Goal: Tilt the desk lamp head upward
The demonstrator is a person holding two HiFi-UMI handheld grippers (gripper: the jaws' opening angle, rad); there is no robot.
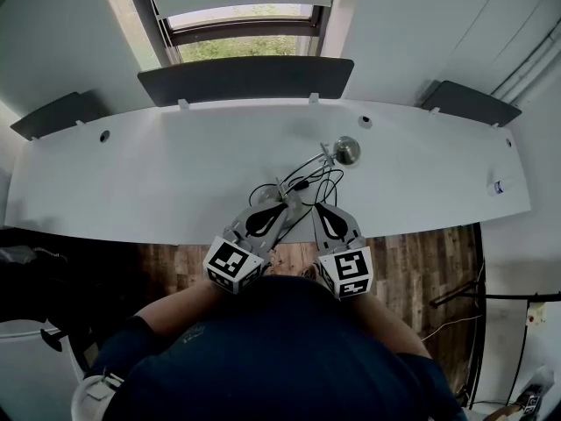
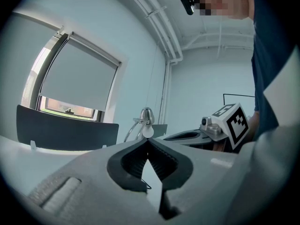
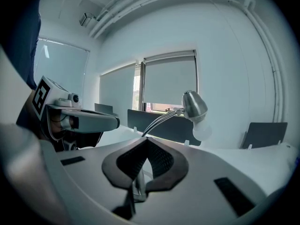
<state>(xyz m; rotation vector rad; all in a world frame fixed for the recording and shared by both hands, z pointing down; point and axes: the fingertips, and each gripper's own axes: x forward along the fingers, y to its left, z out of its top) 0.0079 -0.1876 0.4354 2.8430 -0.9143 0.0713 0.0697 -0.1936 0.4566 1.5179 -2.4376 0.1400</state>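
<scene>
The desk lamp stands on the white desk (image 1: 158, 182), its silver head (image 1: 348, 150) held on thin curved wire arms (image 1: 307, 169) and its cable coiled by the foot. The left gripper view shows the lamp head (image 2: 147, 116) and its white bulb (image 2: 147, 132) straight ahead. In the right gripper view the lamp head (image 3: 194, 105) sits above and to the right, bulb (image 3: 202, 131) pointing down. My left gripper (image 1: 287, 203) (image 2: 147, 142) is shut and empty, short of the lamp's foot. My right gripper (image 1: 317, 207) (image 3: 146, 141) is shut beside it; a thin metal piece shows through the gap below its tips.
A dark divider panel (image 1: 245, 79) lines the desk's back edge below a window, with smaller panels at the left (image 1: 53, 114) and right (image 1: 469, 102). A small white item (image 1: 500, 185) lies near the desk's right end. Wooden floor (image 1: 412, 266) shows under the front edge.
</scene>
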